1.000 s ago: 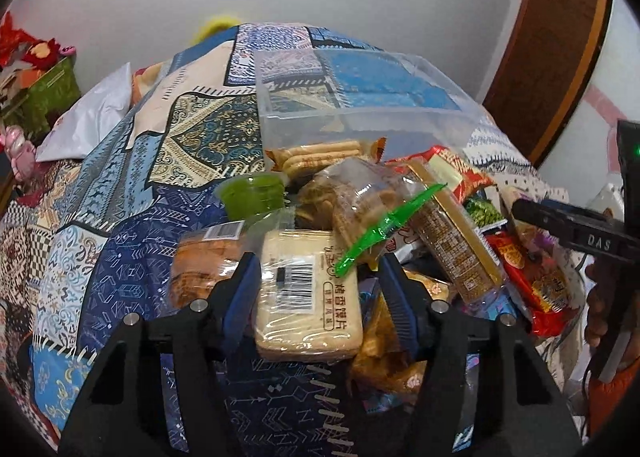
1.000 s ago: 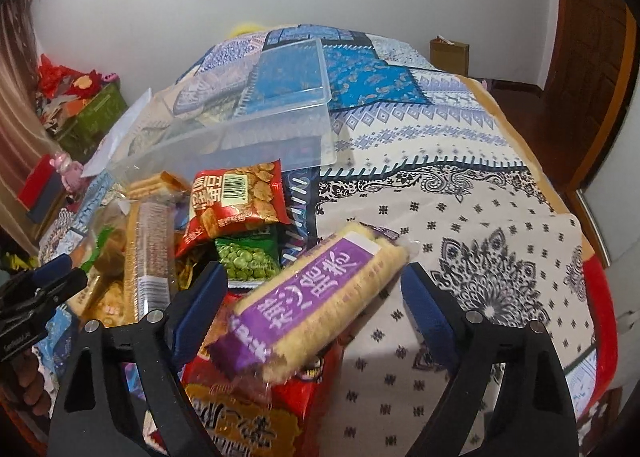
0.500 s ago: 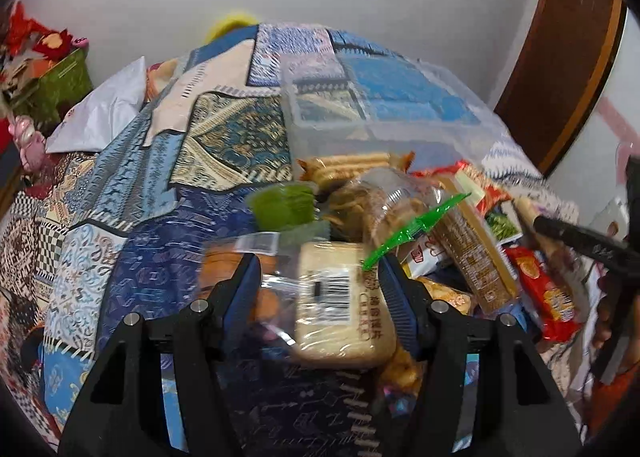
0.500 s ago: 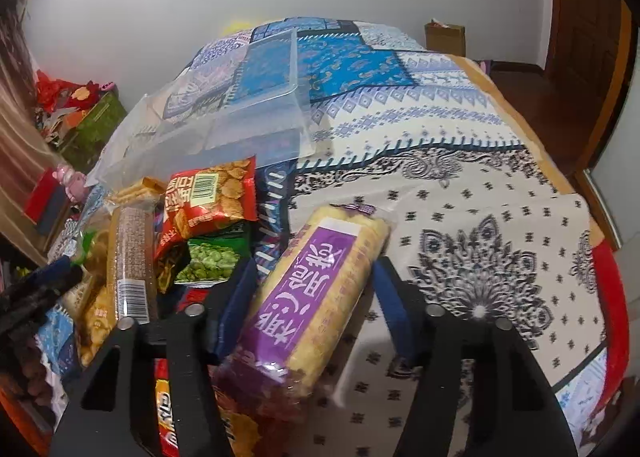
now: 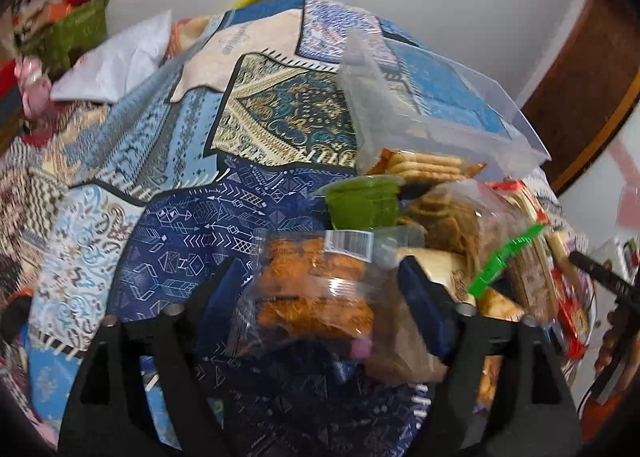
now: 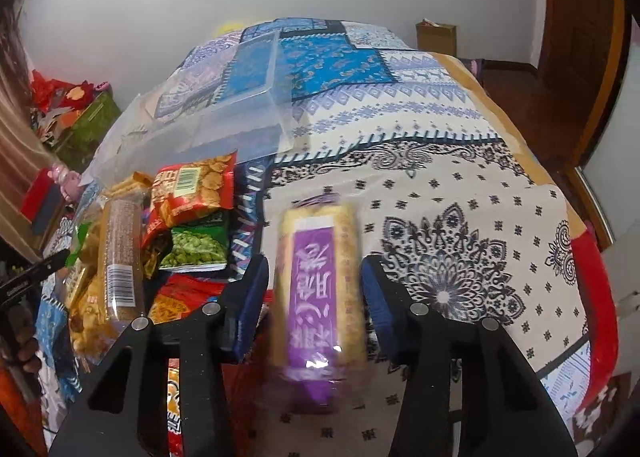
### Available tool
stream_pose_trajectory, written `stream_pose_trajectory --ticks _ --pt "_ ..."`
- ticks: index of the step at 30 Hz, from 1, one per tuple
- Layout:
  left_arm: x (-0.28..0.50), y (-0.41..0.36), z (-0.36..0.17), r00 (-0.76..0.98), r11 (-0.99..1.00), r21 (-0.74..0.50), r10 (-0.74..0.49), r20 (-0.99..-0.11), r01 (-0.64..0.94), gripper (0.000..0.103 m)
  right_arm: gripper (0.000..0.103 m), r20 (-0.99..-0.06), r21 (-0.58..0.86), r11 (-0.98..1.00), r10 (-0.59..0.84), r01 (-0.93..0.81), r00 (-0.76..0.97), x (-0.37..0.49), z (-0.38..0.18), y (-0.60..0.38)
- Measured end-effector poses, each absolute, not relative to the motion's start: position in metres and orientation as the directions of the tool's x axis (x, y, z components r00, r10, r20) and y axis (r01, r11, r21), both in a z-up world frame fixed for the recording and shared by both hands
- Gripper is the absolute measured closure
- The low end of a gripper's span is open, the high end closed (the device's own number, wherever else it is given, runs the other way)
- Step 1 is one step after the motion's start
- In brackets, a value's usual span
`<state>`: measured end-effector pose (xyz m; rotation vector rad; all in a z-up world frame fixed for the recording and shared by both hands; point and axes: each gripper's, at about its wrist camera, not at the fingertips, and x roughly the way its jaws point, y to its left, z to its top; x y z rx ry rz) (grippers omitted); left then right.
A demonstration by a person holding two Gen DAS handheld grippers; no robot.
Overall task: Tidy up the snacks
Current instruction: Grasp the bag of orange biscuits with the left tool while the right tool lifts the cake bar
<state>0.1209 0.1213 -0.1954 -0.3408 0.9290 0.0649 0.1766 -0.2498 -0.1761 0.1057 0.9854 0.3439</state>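
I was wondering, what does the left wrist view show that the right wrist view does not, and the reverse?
Left wrist only: a green cup and a clear bag of orange snacks. Right wrist only: a cardboard box and the purple label of a long pack. Both: the clear plastic bin and the patterned bedspread.

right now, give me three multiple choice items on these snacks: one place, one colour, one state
1. The green pea packet lies: A) on a pillow B) against the red cracker packet C) on the floor
2. The long yellow biscuit pack has a label that is: A) purple B) orange C) black
3. The clear plastic box is: A) lidded B) full C) empty

B, its top edge meets the red packet; A, a purple band runs along it; C, only bedspread shows through.
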Motion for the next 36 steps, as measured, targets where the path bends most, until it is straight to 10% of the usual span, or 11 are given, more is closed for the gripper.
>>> stream_pose_trajectory --ticks 21,23,28,36 --pt "0.090 0.113 -0.190 0.605 0.959 -0.231 -0.085 -0.792 -0.167 0.029 0.060 -0.817 0.181 0.944 0.301 -0.277 0.492 0.180 -0.187 -0.236" --pt "0.080 0.119 -0.189 0.591 0.964 -0.162 -0.008 -0.807 -0.208 0.049 0.060 -0.818 0.183 0.943 0.302 -0.277 0.490 0.179 -0.187 -0.236" --pt "0.065 0.141 -0.197 0.528 0.948 -0.149 0.023 -0.849 -0.281 0.052 0.060 -0.820 0.195 0.942 0.309 -0.272 0.483 0.175 -0.186 -0.237" --pt "0.039 0.140 -0.189 0.563 0.953 -0.125 0.053 -0.825 -0.274 0.013 0.060 -0.818 0.213 0.940 0.320 -0.265 0.478 0.168 -0.184 -0.240"
